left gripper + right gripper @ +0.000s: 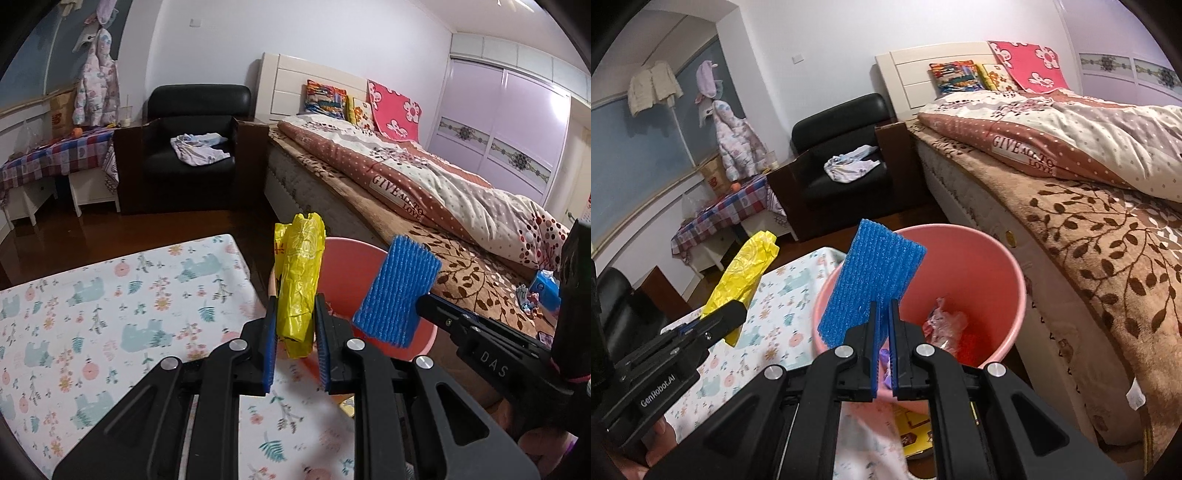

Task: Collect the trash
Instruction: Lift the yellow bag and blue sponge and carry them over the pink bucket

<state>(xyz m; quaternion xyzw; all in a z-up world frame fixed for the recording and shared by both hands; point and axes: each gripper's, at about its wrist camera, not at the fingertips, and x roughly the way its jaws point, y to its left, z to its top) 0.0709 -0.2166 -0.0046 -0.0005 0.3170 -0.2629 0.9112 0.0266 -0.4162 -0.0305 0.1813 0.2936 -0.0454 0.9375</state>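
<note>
Left claw (724, 314) marked "GenRobot.AI" (duvet (1071, 140): "GIVE ALL TO LOVE").

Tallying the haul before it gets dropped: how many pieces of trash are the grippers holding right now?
2. A yellow plastic bag in the left gripper, beside the pink bin; a blue foam net in the right gripper, over its rim. More trash lies inside the bin.

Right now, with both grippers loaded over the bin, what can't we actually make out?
- Pink bin: in the right wrist view the right gripper and blue foam net cover its near rim and part of the contents.
- Same bin in the left wrist view: inside mostly hidden by the yellow plastic bag and left gripper.
- Items on the bed: small, cut off by the right gripper's body.
</note>
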